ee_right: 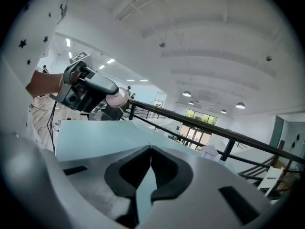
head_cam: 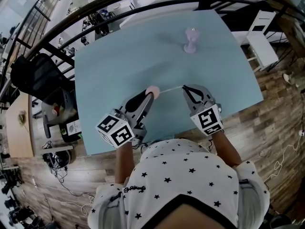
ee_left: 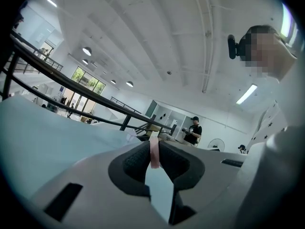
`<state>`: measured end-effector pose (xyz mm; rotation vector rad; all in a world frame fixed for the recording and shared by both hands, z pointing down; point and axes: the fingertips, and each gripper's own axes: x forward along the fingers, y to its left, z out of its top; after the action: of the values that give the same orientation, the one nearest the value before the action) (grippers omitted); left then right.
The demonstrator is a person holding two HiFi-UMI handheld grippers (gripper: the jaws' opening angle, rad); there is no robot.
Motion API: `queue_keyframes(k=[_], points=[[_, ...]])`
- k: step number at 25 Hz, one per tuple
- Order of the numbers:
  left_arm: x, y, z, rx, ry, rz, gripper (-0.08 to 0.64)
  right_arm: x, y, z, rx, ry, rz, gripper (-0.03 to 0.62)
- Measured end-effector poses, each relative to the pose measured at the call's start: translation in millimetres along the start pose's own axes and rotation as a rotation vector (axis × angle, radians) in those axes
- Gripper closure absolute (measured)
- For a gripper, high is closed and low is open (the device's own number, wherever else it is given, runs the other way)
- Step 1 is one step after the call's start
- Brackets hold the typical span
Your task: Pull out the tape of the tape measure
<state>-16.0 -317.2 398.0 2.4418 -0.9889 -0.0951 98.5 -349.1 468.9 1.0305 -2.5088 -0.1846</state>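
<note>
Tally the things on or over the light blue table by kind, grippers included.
Small round pink tape measure, its thin white tape drawn out: 1
Small pale lilac ornament on a flared foot: 1
Hand-held grippers: 2, the left gripper and the right gripper
Total: 4

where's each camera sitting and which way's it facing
Head view: on the head, looking down at table; shirt, left claw, right claw show.
Left gripper view: on left claw, facing across table; jaws grip pink tape measure.
Right gripper view: on right claw, shut on tape, facing left claw.
Shared: tape measure in all three.
</note>
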Motion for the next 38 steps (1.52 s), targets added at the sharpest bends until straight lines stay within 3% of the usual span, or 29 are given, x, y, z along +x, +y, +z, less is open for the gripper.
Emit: queue_keyframes(k=[23,29,38], points=[[-13.5,4.7,19.6,0.021,-0.06,0.042,0.479,-4.5,-36.3,-31.2,0.05,0.089,-0.093,0.589],[-20.7,17.9,21.8,0.027,-0.072,0.085,0.479,-7.0,-45.6,-46.4,0.081,0.123,-0.118,0.589],[-26.1,32.9,19.0,0.037,-0.078,0.152,0.479,-13.9,-53.3,-38.4,0.118,0.072,-0.113,0.589]])
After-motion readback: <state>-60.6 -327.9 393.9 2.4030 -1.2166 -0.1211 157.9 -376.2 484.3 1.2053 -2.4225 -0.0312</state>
